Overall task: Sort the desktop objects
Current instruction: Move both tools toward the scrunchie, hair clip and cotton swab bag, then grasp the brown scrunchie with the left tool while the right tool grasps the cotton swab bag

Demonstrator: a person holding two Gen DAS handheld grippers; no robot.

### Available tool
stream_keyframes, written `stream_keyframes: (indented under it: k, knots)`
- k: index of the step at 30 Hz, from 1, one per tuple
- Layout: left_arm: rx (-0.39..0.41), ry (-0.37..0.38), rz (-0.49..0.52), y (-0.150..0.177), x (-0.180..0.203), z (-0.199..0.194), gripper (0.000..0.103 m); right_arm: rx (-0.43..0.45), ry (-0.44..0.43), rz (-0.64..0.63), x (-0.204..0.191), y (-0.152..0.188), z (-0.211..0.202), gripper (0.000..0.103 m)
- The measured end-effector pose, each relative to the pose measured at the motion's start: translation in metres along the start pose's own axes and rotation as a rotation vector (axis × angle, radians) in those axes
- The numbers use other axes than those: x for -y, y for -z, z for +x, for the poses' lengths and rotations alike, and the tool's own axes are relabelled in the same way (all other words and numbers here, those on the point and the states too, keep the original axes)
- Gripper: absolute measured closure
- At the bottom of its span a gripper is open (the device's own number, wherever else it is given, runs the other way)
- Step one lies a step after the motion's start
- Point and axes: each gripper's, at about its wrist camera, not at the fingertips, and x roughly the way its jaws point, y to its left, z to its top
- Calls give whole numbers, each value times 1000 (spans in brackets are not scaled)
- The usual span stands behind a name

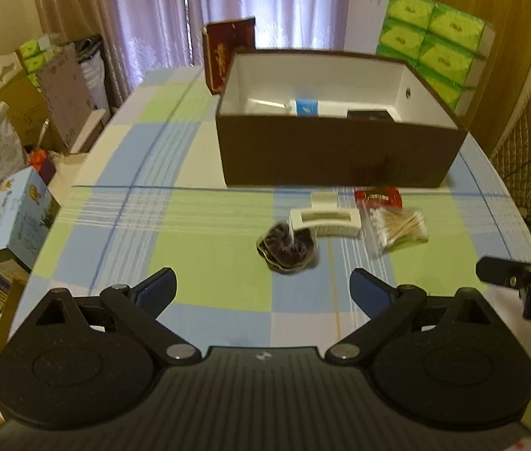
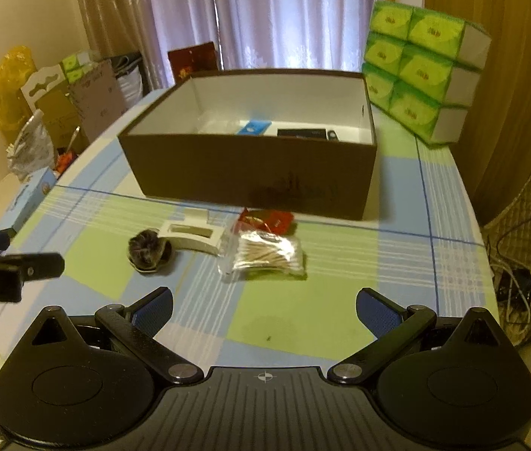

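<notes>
Both tongs, left and right, hover spread apart and empty above the checked-cloth bench. Ahead lie a dark fabric scrunchie, a white plastic hair claw, a clear bag of cotton swabs and a red sachet, just before the open brown cardboard box.

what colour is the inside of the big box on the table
White inside, dark brown outside. The box shows it best in the right wrist view.
</notes>
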Motion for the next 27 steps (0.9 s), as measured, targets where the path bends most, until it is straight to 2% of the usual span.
stream_keyframes:
  k: [11, 14, 27]
  knots:
    - [-18, 98, 87, -3, -2, 59, 15, -68, -8, 70, 7, -4, 47, 2]
    - [-32, 123, 121, -6, 0, 78, 23, -89, 3, 98, 12, -6, 57, 2]
    - [-76, 167, 201, -15, -4, 154, 23, -151, 33, 144, 22, -11, 90, 2]
